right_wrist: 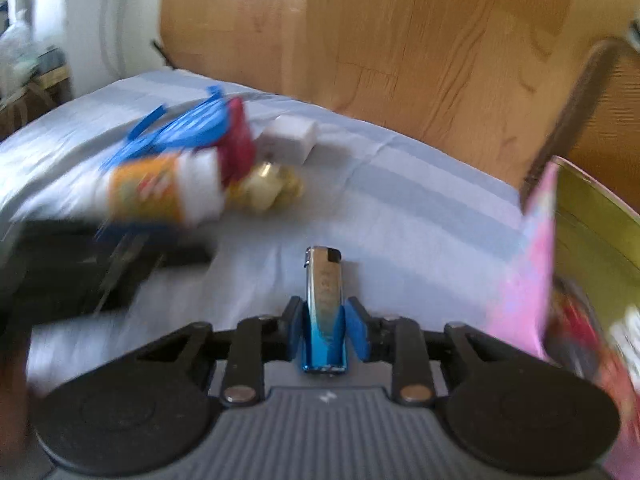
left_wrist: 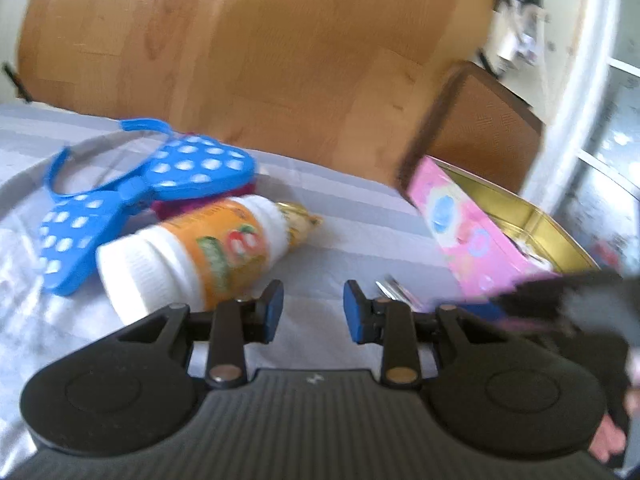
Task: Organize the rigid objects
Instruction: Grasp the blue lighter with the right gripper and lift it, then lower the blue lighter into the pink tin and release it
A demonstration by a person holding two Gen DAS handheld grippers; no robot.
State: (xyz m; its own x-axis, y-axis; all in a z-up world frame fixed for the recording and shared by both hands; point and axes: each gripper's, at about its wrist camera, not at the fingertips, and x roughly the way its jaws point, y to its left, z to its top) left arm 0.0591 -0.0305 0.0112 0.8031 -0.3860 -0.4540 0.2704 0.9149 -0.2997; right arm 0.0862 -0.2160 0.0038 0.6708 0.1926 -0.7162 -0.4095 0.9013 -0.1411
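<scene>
My right gripper is shut on a silver and blue lighter, which stands up between the blue pads over the striped sheet. Its silver tip shows in the left wrist view beside the blurred right gripper. My left gripper is open with nothing between its fingers, just right of a lying white bottle with an orange label. An open pink tin box with a gold inside sits at the right, also the pink tin box in the right wrist view.
Behind the bottle lie a blue white-dotted plastic item, a maroon item, a gold-wrapped item and a white block. A wooden headboard bounds the far side. A brown chair stands behind the tin.
</scene>
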